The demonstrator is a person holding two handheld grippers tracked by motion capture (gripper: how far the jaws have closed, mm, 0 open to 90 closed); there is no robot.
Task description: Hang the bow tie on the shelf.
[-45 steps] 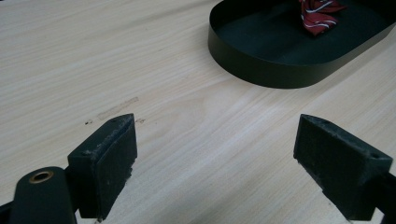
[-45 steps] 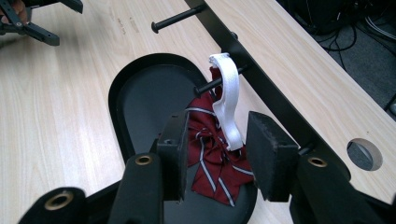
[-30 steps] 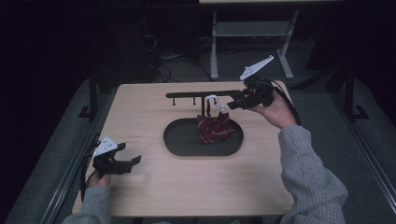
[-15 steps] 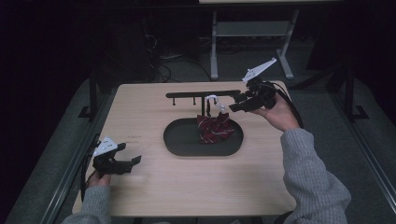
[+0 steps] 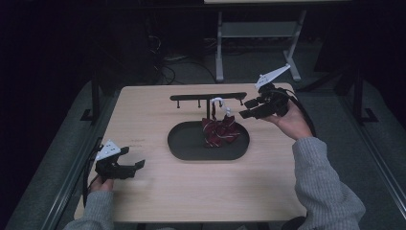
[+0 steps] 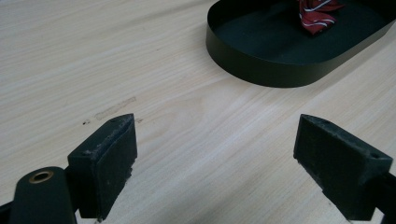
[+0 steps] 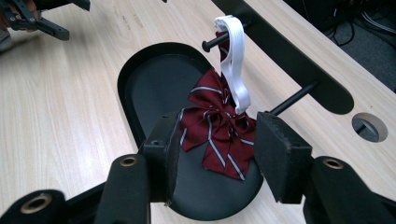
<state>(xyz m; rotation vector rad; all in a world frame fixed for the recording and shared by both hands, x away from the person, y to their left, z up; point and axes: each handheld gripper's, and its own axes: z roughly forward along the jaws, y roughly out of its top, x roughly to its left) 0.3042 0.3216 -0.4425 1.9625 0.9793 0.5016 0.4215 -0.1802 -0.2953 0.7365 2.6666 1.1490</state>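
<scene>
Right gripper (image 5: 245, 109) jaws opening, bow (image 7: 215, 133) partly hidden

High view dim, surroundings near black; gripper views evenly lit, sharp, soft shadows, no glare.

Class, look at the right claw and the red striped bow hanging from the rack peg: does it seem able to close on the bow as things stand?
Probably yes. The right claw stands open, facing the bow, which hangs by its white hook from a peg of the rack over the black tray. Nothing lies between them.
</scene>
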